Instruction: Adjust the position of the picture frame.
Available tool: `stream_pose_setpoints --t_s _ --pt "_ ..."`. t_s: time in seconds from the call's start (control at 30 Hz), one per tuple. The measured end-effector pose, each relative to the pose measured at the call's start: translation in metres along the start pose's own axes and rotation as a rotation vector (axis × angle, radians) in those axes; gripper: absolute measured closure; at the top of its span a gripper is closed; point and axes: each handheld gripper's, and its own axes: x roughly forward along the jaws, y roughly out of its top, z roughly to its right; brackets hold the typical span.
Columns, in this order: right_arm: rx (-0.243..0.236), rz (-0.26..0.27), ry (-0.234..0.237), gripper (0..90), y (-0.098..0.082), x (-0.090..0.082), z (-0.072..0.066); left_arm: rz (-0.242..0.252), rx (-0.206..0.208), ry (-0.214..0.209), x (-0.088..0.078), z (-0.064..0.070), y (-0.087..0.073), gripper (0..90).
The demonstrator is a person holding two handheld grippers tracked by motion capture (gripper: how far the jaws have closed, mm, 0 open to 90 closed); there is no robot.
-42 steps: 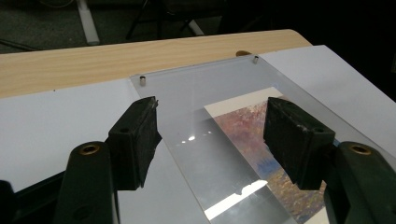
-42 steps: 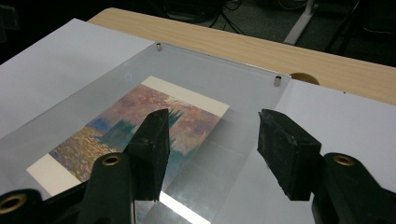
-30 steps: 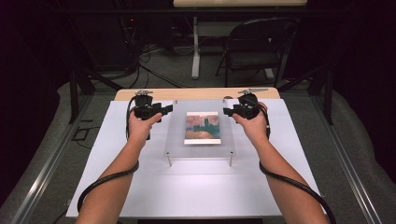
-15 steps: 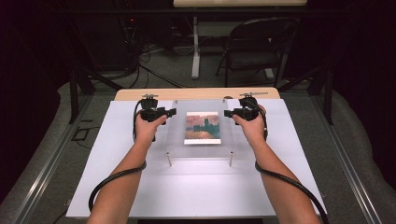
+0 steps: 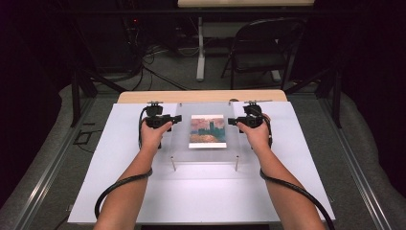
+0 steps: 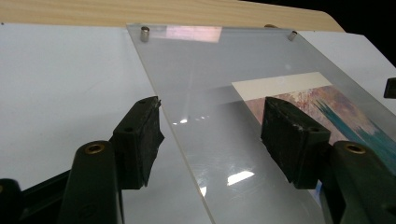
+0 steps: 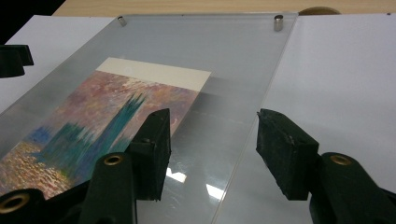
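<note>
Left gripper (image 6: 210, 140) open, clear panel (image 6: 219, 93) edge between the jaws, untouched. Right gripper (image 7: 212, 149) open too, straddling the opposite panel edge.

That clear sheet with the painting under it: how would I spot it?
Find the white board covering the table. At its middle lies a clear plate on small metal posts, over a print of pink sky and teal towers. It alone is see-through.

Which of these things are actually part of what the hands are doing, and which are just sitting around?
Part of the job:
clear panel
picture under it
left tool, open at the panel's left edge
right tool, open at its right edge

Just about:
folding chair
floor cables
white table sheet
</note>
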Motion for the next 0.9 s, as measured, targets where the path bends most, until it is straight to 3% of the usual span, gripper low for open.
stream_pose_setpoints --t_s 0.9 --pt "0.081 -0.003 0.030 41.4 -0.014 0.013 0.003 -0.025 -0.059 -0.020 0.019 0.001 -0.018 36.7"
